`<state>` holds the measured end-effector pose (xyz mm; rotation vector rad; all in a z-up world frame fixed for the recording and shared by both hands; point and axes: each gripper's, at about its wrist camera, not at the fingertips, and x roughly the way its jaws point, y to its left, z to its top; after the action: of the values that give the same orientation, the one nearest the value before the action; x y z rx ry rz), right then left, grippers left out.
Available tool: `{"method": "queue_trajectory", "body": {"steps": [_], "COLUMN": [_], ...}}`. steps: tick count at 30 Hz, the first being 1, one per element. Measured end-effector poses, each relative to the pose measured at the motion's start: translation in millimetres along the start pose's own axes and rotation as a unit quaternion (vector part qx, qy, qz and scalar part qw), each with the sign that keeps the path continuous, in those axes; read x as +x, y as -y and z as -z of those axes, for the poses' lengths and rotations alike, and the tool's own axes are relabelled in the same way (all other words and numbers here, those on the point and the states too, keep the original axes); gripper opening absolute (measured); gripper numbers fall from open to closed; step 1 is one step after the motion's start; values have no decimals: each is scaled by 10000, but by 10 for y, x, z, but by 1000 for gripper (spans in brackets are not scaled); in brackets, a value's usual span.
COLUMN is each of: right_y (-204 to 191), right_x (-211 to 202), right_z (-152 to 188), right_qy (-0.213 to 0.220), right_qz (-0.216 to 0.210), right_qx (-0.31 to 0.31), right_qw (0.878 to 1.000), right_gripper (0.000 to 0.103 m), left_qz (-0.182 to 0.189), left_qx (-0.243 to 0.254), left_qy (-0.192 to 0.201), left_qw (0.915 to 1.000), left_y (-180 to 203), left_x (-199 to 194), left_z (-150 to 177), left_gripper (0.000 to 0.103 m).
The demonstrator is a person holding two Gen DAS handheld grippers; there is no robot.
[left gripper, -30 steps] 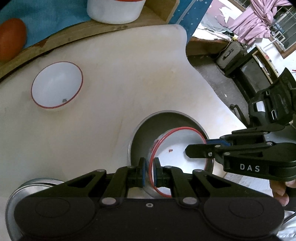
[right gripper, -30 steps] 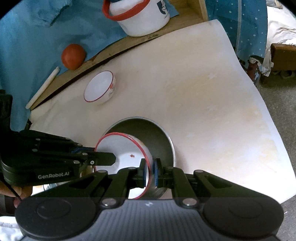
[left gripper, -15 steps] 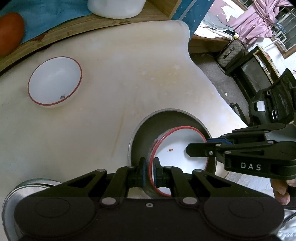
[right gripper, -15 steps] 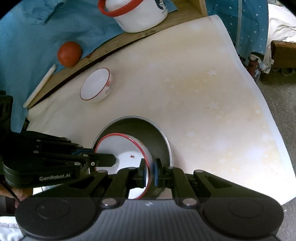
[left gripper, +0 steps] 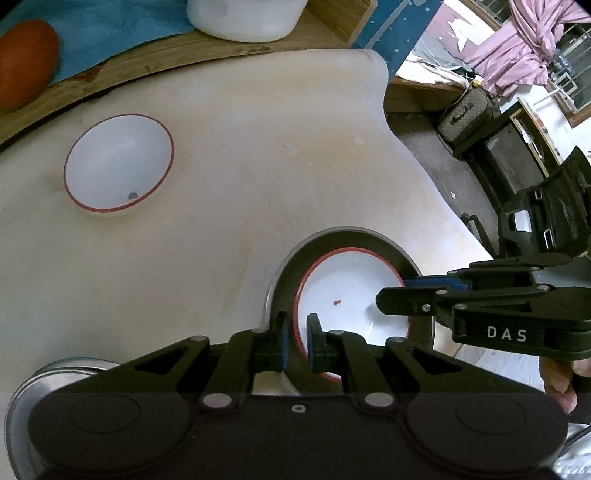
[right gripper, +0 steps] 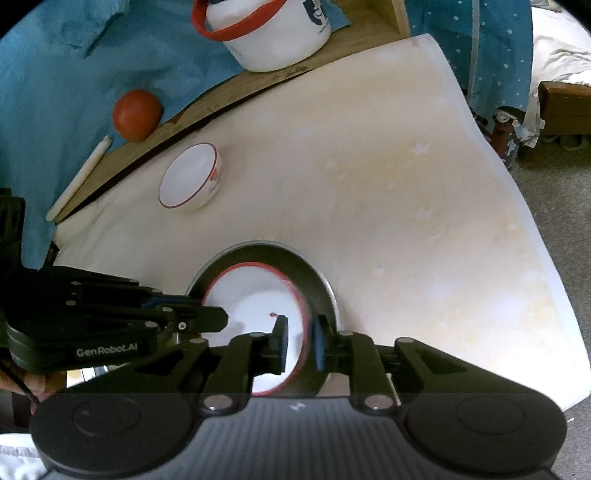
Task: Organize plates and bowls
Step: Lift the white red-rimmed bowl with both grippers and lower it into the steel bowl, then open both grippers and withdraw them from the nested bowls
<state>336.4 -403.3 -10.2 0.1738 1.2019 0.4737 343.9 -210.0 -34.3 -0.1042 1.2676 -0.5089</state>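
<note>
Looking along the left tool from its wrist camera, the two blue-padded fingers stand slightly apart with the near rim of a white bowl with a red rim passing between them; a sliver of gap shows on each side, so I cannot tell whether the pads touch it. That bowl sits mouth-up inside a round grey metal pan, tipped a little so its opening faces partly toward the camera, and a small red speck lies on its inner wall. The right tool reaches in from the right over the bowl's far rim, its black body printed "DAS". A second white bowl with a red rim stands upright and well apart on the cream-covered desk, up to the left. Part of a shiny metal plate shows at the lower left edge.

From the right wrist camera, the right tool has its fingers narrowly parted around the right side of the nested bowl's rim, without clearly pinching it. The left tool comes in from the left, marked "GenRobot.AI". The spare bowl stands upright with a red mark on its outer wall, too small to read. Behind the desk sit a red-orange ball, a white bucket with a red handle bearing a dark blue logo I cannot read, and a white stick.
</note>
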Motion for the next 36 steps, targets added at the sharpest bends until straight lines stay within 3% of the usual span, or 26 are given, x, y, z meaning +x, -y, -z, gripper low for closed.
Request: {"method": "queue_trajectory", "body": {"steps": [8,19,25,28,30,36], "right_y": [0,-53,-80,-85,-80,-104], "right_x": [-25,-204,-338,-382,-388,-360], "right_z": [5,18,32,26,15,-28], "right_qy": [66,350,598,713,766,871], "right_qz": [-15,72,174,209,204,187], "right_qx": [16,-131,-140,-126,-98,-95], "right_qw": [10000,9993,9980,9972,9968,9960], "right_gripper": [21,24,41,51,58,91], "left_qz": [13,29,-64,-180,-262,-381], "left_qx": [-15,-1,-66,-201,-325,-802], "left_qy": [64,438,766,984,1097,1235], "left_qw": [10000,9990,9970,9948,9931,9884], "left_y": [-10,-26,-68,-126,-181,-356], "left_x": [-55,-290,-475,-588,-639,-713], "left_z": [17,71,98,110,106,89], "left_gripper": [11,12,29,48,69,92]}}
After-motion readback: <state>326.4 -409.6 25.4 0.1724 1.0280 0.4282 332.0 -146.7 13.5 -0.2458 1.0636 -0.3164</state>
